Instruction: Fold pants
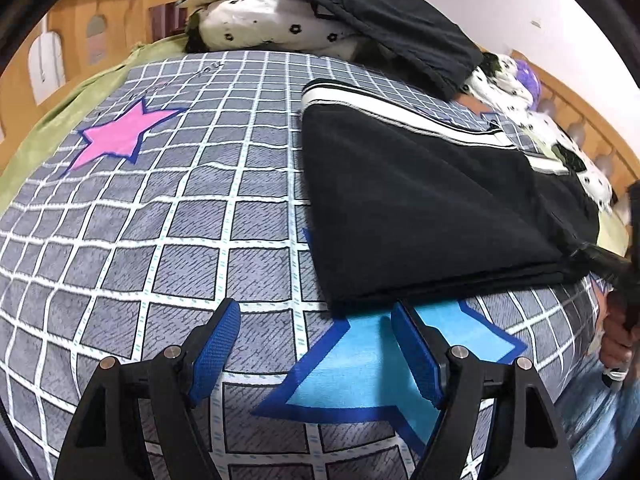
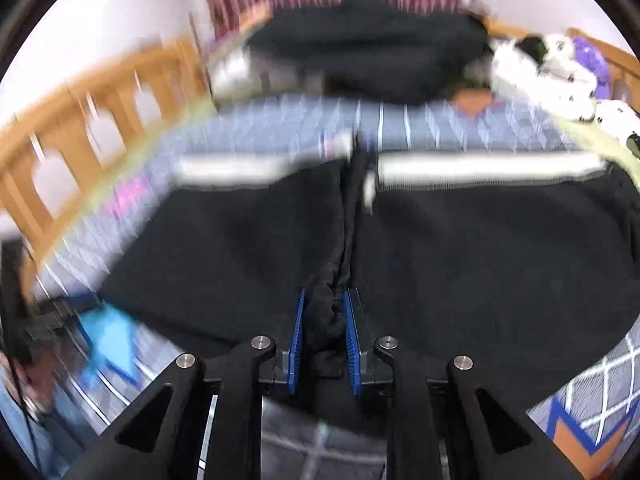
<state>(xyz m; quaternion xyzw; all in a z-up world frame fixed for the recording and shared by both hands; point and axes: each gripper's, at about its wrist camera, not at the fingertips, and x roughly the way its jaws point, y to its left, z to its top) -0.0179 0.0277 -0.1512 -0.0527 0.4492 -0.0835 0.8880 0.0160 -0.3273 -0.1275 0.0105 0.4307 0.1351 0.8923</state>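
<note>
While pants (image 1: pixel 420 200) lie w/ striped waistband far, right gripper (image 2: pixel 324 320) pinches near hem; left gripper (image 1: pixel 316 352) wide, empty, over grid bedsheet (image 1: pixel 160 220).

Black pants (image 1: pixel 420 208) with a white-striped waistband lie folded on a grey checked bedspread (image 1: pixel 160 240) printed with a pink star (image 1: pixel 120 138) and a blue star (image 1: pixel 360 368). The left gripper (image 1: pixel 316 344) hangs just short of the pants' near edge, jaws apart and empty, above the blue star. Pillows (image 1: pixel 272 24) and dark clothing (image 1: pixel 392 28) sit behind.
</note>
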